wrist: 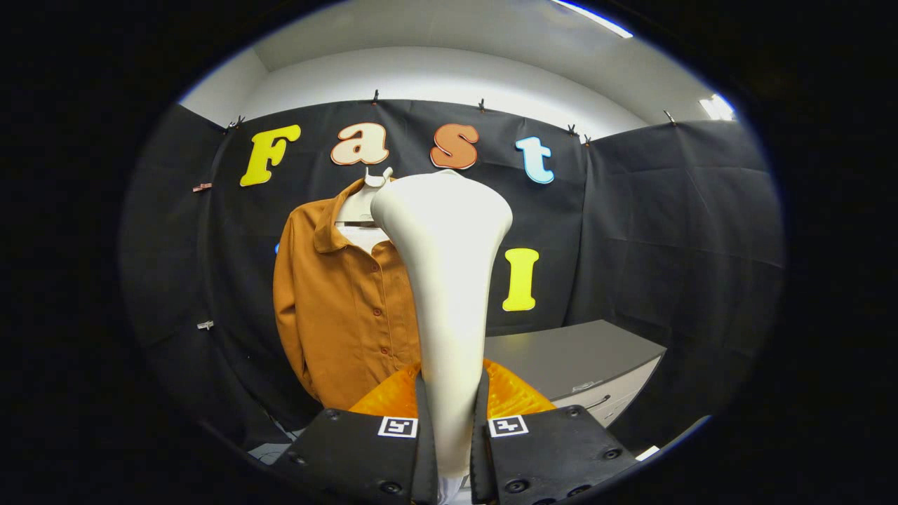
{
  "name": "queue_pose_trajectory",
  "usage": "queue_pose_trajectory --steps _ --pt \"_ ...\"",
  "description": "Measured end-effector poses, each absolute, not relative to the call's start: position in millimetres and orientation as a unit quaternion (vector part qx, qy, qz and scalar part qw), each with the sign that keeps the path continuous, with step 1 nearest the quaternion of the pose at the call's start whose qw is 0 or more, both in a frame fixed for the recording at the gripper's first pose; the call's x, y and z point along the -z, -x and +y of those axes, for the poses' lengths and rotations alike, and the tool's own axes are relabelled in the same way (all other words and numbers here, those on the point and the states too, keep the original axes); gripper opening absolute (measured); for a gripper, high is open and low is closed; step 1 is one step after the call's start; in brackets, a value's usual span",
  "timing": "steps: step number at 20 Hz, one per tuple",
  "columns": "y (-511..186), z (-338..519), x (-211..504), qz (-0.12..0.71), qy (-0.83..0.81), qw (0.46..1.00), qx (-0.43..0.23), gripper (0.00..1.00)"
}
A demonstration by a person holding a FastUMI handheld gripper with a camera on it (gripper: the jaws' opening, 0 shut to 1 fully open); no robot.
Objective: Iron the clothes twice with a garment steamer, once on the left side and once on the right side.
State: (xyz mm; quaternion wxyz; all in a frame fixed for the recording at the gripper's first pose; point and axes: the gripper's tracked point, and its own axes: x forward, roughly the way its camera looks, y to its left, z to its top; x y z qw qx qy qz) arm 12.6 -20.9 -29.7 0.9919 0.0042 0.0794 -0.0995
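A cream-white garment steamer (449, 280) stands upright between my fingers, its handle clamped by both and its wide head rising in front of the shirt. My gripper (452, 414) is shut on the steamer's handle. Beyond it hangs a brown-orange button-up shirt (337, 308) on a white hanger (365, 200) against the black cloth wall. The steamer's head covers the shirt's right half. The shirt's left sleeve and button placket show to the left of the steamer.
A grey cabinet (582, 365) with a drawer handle stands to the right of the shirt, beyond my fingers. Black cloth walls close the booth on the left, back and right. Small clips hold the cloth.
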Motion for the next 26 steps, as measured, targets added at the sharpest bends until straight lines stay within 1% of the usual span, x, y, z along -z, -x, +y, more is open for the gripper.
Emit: queue_pose_trajectory --steps 26 --pt "-10.9 -34.6 34.2 0.083 -0.008 0.991 0.104 0.22"
